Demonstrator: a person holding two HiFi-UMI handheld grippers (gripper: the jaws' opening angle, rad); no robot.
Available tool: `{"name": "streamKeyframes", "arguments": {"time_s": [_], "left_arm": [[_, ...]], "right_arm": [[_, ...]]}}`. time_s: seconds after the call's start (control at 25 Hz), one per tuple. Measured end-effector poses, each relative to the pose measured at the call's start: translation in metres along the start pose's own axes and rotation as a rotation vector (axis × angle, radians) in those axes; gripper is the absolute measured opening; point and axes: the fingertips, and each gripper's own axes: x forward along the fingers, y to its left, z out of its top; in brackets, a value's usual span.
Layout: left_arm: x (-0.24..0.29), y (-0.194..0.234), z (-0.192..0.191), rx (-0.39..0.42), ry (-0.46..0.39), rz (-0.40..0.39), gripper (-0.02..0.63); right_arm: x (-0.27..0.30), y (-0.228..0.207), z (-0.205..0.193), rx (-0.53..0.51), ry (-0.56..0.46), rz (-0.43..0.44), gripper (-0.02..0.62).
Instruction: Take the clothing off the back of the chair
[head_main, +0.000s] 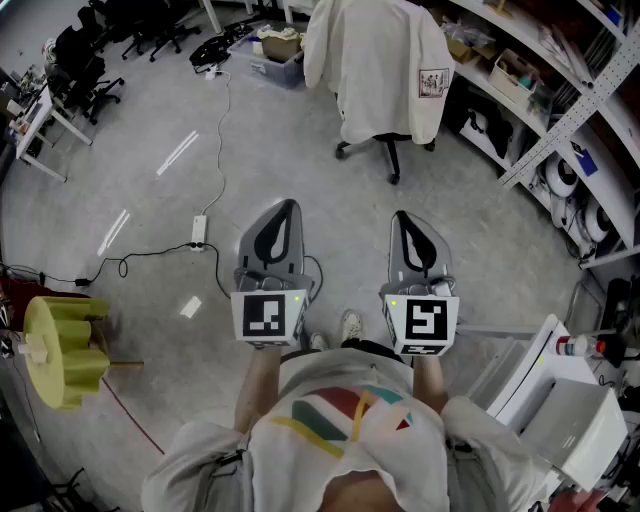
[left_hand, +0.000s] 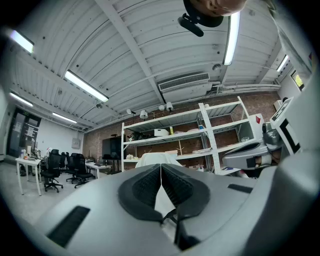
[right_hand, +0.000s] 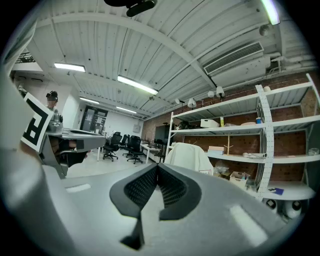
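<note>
One cream-white cloth garment (head_main: 375, 60) hangs draped over the back of a wheeled office chair (head_main: 392, 152) on the grey concrete floor (head_main: 300, 150) beside white metal shelving (head_main: 560, 120), well ahead of the left tongs (head_main: 290, 206) and right tongs (head_main: 402, 217), both clenched empty, side by side.

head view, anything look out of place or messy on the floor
A power strip and its cable trail loose across the open floor. The white garment hangs draped over the chair back. Nothing looks spilled or broken.
</note>
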Motion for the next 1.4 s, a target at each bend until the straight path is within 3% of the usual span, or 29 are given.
{"name": "streamKeyframes", "arguments": {"time_s": [0.2,0.56,1.04,1.4], "left_arm": [[0.005,0.001,-0.001,0.028,0.046,0.005,0.015],[0.017,0.004,-0.005,0.019,0.039,0.027,0.015],[0.051,0.006,-0.010,0.016,0.029,0.087,0.015],[0.115,0.010,-0.019,0.023,0.009,0.039,0.015]], "right_arm": [[0.006,0.000,0.003,0.001,0.001,-0.002,0.005],[0.017,-0.013,-0.003,0.008,0.005,0.001,0.005],[0.044,-0.042,-0.014,0.016,-0.027,0.067,0.005],[0.102,-0.070,-0.017,0.010,-0.023,0.062,0.005]]}}
